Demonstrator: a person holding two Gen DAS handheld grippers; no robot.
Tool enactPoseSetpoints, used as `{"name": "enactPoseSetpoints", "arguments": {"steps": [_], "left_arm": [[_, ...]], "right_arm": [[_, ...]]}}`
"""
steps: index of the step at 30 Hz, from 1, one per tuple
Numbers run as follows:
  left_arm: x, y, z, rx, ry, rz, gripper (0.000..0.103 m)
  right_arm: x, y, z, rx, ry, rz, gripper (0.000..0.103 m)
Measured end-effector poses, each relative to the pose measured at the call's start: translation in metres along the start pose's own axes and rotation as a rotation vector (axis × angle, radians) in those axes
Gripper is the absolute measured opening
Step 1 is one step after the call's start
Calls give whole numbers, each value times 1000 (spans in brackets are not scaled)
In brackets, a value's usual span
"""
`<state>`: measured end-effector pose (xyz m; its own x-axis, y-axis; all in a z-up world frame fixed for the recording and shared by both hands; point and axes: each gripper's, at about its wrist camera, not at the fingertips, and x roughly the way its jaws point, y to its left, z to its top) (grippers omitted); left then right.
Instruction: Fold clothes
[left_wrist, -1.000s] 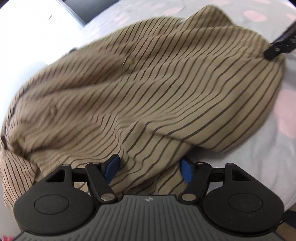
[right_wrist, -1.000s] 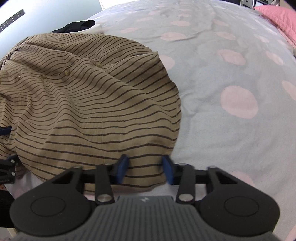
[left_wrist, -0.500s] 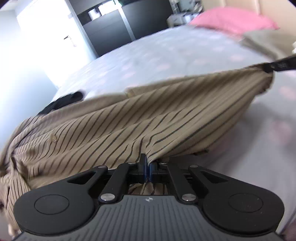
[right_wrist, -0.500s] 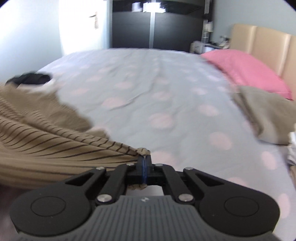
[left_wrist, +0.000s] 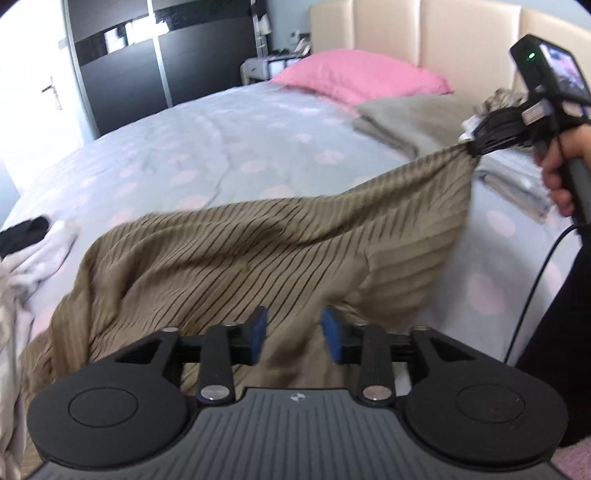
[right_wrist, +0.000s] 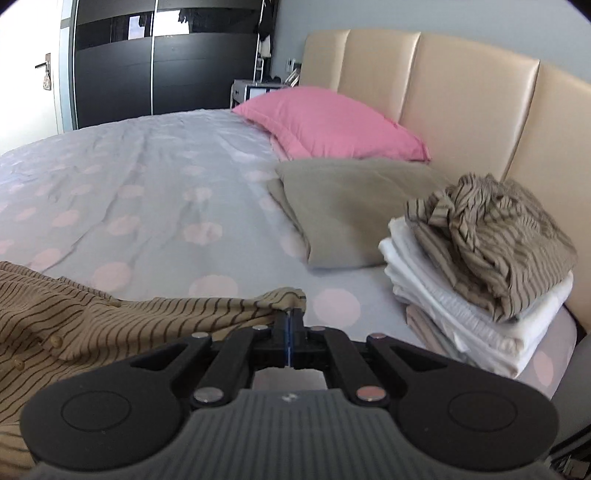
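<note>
1. My right claw (right_wrist: 291, 325) is pinched on a corner of the tan dark-striped button shirt (left_wrist: 258, 254); my left claw (left_wrist: 293, 334) has just been opening, shirt cloth between its pads, unpressed.
2. The shirt hangs over the grey pink-dotted bed (right_wrist: 155, 206), its long axis running between the claws.
3. Only the right view shows the stack of folded white and striped laundry (right_wrist: 476, 280) beside the khaki pillow (right_wrist: 347, 214).

The shirt (left_wrist: 266, 251) was tan with thin dark stripes. Under it, the bedcover (left_wrist: 207, 147) showed pale grey-blue dotted with soft pink spots. Toward the head edge of the bed lay a bright pink pillow (right_wrist: 328, 122) and a plain taupe one (right_wrist: 347, 218). The headboard (right_wrist: 461, 92) was cream. At the bed's right edge, white folded laundry (right_wrist: 461, 299) carried another striped tan piece (right_wrist: 491, 229). The gripper pads (left_wrist: 258, 328) were blue.
</note>
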<state>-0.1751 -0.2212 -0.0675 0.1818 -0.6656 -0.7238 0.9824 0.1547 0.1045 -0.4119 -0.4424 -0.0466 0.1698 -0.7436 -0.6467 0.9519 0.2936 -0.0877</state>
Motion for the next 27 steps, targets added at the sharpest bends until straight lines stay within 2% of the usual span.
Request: {"name": "enactPoseSetpoints", "arguments": {"steps": [2,4,6,8,11,16,18,21,24,27], "left_arm": [[0,3,-5,-30,29,42,45],[0,10,-9,-60,63,89,45],[0,22,-13,-89,101,143,46],[-2,42,-21,-119,135,203,46],[-6,75,-33,-173,180,305,46],[-8,130,-53,-246,279,493,53],[-8,148,-63,-280,311,530,56],[-5,168,-75,-318,329,539,61],[4,179,-80,-329,349,553,61],[19,187,-82,-337,370,549,61]], "right_arm": [[1,5,-5,-8,14,18,7],[-2,14,-9,-32,4,33,14],[-12,25,-13,-65,-25,70,35],[-20,40,-17,-110,-40,140,36],[-30,69,-26,-202,-50,237,44],[-36,119,-52,-340,12,426,51],[-38,138,-67,-400,52,502,58],[-43,164,-91,-490,119,611,68],[-49,186,-115,-598,180,717,70],[-52,201,-140,-687,222,755,73]]}}
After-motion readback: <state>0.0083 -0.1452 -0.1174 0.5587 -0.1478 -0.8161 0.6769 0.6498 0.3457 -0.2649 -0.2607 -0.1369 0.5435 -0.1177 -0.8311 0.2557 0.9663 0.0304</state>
